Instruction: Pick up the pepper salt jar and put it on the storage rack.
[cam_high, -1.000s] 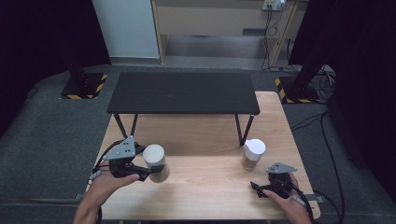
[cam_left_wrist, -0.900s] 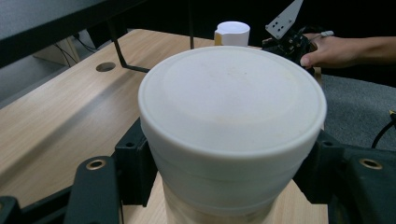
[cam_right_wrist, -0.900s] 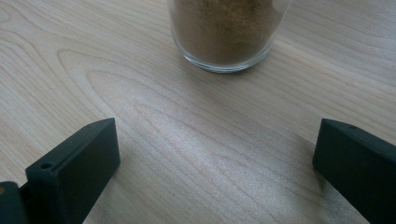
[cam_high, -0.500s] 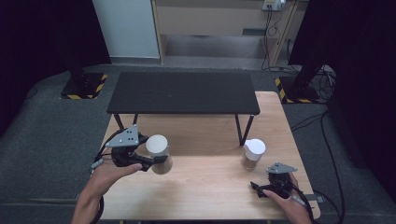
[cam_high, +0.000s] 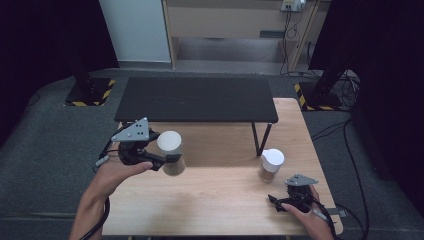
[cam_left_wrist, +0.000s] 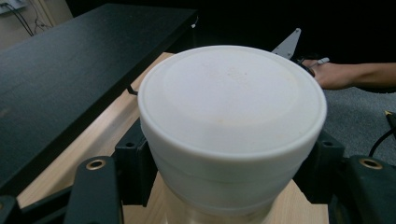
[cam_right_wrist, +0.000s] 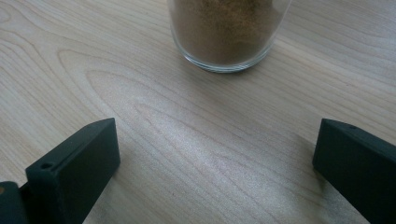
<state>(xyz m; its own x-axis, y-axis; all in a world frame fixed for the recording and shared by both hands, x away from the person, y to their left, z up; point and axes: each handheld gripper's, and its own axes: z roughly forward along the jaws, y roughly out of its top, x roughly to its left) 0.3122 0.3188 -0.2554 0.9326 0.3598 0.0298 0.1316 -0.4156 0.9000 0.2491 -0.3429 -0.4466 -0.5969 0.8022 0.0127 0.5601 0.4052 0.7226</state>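
Jaws of the left gripper (cam_high: 172, 161) pinch a white-lidded jar (cam_high: 171, 157) by its sides, just under the lid; the jar is held clear above the left part of the wooden worktop (cam_high: 220, 200), near the black shelf (cam_high: 195, 99). Jaws of the right gripper (cam_right_wrist: 217, 163) stand spread, nothing between them, pointing at a second jar (cam_right_wrist: 229, 32) of brown powder standing on the worktop close ahead.

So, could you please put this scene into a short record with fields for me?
left claw: shut on left jar, held above the table
right claw: open, nothing between its jaws, low at the table's near right
right jar: white lid, brown powder, standing on the table ahead of the right claw
shelf: black, bare
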